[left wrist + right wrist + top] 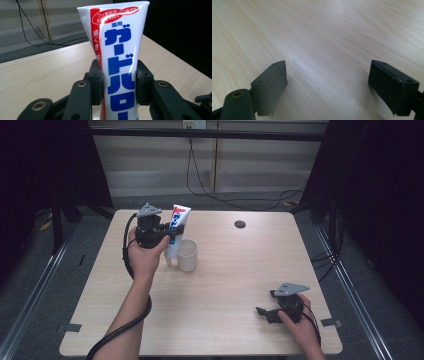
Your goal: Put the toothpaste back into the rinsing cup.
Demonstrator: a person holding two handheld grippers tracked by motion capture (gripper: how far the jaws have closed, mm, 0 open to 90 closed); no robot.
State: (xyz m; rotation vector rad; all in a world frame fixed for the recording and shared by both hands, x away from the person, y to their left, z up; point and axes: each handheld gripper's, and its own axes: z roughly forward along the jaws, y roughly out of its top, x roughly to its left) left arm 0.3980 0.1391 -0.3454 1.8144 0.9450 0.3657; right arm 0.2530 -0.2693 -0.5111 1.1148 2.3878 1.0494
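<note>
A white toothpaste tube (176,230) with red and blue print stands upright, cap end down, just left of a white cup (188,255) on the wooden table (225,270). My left gripper (167,236) is shut on the tube at mid-height. In the left gripper view both pads press the sides of the tube (120,62). Near the table's front right edge my right gripper (265,312) is held low and stands open. In the right gripper view its fingers (270,86) stand wide apart over bare wood with nothing between them.
A dark round hole (240,224) sits in the tabletop at the back right. Cables (200,180) run over the floor behind the table. Dark curtains flank both sides.
</note>
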